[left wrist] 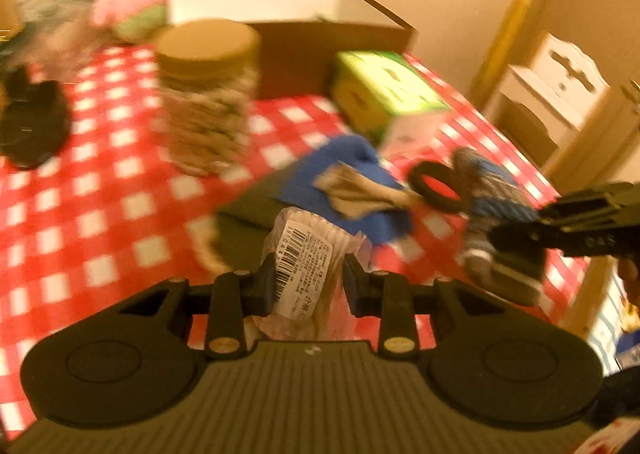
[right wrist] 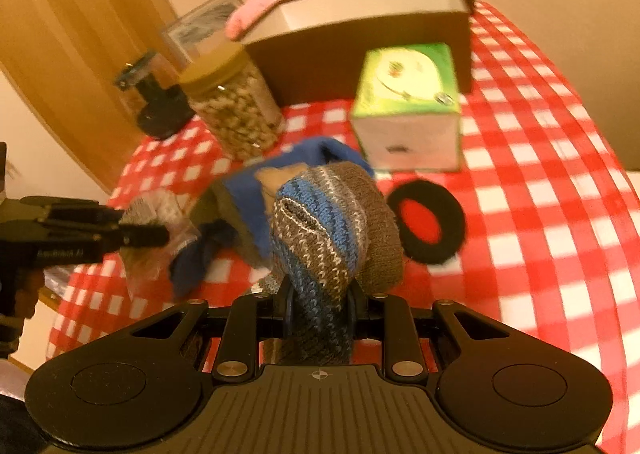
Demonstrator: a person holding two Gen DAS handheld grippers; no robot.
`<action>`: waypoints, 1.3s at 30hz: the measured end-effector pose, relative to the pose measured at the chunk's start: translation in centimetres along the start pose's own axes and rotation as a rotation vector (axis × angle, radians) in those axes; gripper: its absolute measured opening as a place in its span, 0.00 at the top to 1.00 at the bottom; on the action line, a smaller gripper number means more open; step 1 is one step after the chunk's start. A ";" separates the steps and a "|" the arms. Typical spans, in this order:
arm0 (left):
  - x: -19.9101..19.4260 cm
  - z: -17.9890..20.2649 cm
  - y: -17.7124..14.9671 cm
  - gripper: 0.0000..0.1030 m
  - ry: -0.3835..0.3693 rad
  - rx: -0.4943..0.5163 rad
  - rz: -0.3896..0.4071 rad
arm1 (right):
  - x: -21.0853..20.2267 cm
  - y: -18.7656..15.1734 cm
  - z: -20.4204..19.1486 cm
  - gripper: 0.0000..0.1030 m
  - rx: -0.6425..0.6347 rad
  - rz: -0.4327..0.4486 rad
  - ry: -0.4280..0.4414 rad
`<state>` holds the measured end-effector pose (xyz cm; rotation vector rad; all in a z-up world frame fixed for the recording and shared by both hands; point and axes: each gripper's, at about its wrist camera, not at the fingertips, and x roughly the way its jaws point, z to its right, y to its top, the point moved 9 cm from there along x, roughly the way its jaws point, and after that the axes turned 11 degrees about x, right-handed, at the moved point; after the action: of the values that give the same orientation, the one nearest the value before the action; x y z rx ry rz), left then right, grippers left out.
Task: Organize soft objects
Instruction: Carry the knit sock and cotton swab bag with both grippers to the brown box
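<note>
My left gripper is shut on a clear plastic pack with a barcode label, held off the table. From the right wrist view the same pack shows at the left gripper's tip. My right gripper is shut on a knitted sock striped grey and blue, which bulges above the fingers. That sock also appears at the right gripper in the left wrist view. A blue cloth and a black ring-shaped band lie on the red checked tablecloth.
An open brown cardboard box stands at the back, with a pink plush toy beside it. A jar with a tan lid, a green carton and a black object stand before the box. The table edge is at the right.
</note>
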<state>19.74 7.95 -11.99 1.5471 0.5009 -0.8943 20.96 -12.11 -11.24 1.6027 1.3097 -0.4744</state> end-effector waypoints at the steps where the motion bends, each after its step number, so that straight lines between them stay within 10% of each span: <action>1: -0.4 -1.1 0.2 0.71 0.023 -0.014 0.007 | 0.1 0.3 -0.5 0.76 -0.009 0.002 0.009; 17: -1.1 -15.6 5.2 0.71 0.255 -0.112 0.075 | 4.0 10.0 -6.4 0.76 -0.198 0.101 0.103; 39: 7.3 -18.6 24.1 0.71 0.195 0.013 0.181 | 10.6 30.3 -4.4 0.76 -0.227 0.306 0.021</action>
<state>47.06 20.12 -2.64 1.6711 0.4849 -0.6125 50.68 -1.17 -4.52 1.5820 1.0671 -0.1162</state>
